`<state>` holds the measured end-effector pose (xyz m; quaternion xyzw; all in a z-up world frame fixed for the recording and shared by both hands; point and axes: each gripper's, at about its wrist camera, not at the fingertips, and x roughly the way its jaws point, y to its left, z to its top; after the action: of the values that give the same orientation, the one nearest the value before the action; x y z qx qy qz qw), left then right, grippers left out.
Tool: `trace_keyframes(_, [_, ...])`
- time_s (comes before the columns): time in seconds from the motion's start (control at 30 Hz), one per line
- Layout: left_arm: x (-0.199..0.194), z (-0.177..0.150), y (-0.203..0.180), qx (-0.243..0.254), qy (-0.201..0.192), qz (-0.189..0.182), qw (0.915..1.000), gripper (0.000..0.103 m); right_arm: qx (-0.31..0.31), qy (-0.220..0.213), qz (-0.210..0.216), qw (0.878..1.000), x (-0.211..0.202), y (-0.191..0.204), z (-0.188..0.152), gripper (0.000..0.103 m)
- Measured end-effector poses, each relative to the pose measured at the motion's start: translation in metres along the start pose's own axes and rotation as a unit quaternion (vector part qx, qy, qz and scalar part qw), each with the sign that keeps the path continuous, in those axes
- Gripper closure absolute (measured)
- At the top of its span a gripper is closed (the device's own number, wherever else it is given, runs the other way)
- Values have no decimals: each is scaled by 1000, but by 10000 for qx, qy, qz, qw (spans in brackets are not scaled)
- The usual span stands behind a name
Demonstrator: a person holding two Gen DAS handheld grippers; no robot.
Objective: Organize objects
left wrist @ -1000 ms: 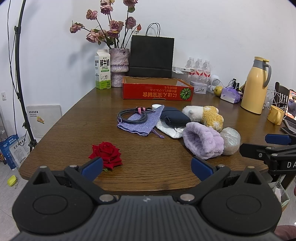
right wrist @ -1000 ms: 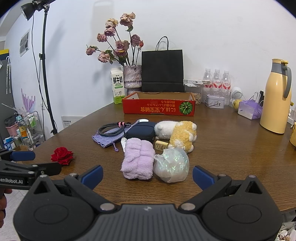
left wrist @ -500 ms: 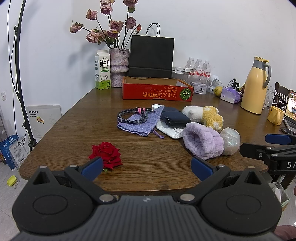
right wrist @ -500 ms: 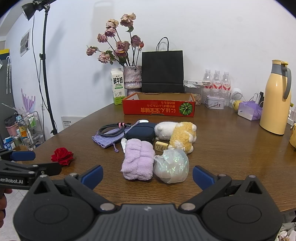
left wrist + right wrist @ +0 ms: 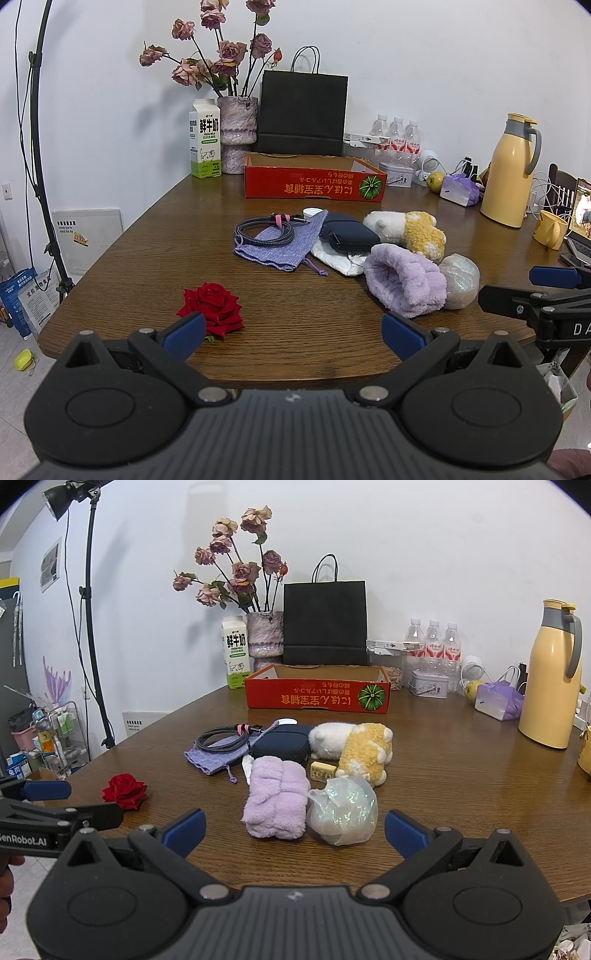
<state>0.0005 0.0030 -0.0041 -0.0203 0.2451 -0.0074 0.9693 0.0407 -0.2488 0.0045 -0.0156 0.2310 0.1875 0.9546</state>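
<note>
Loose pile sits mid-table, w/ the red cardboard tray (image 5: pixel 317 696) behind it near the wall, apparently empty, tho its floor is mostly hidden from this low angle. Front row: lilac fluffy towel roll (image 5: pixel 277 803) touching the crinkly iridescent bag (image 5: pixel 343 812). Behind those: navy zip pouch (image 5: pixel 280 746), white-and-yellow plush (image 5: pixel 354 746), a small tan eraser-like block (image 5: pixel 323 770) betw. towel and plush. Left of the pouch, a coiled cable (image 5: pixel 264 229) lies on a purple knit drawstring bag (image 5: pixel 280 245). Red rose (image 5: pixel 212 308) lies well apart, near the table's front-left edge.

Step, as I read it: start of sorting, nothing picked yet. Left gripper (image 5: pixel 293 330) hovers at the table edge, jaws spread wide, empty, rose just beside its left finger. Right gripper (image 5: pixel 293 827) likewise wide apart and empty, facing towel and bag.

Next move prob. calls for one gripper to advance and lower over a near item, then close on it and carry it to the tray. Soft items need a deep bite.
</note>
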Motion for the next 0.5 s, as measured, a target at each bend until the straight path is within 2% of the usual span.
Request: trace_keyframes(0.5, [-1, 1, 0, -17, -11, 0, 10000, 0, -6, -1, -3, 10000, 1, -1, 0, 0])
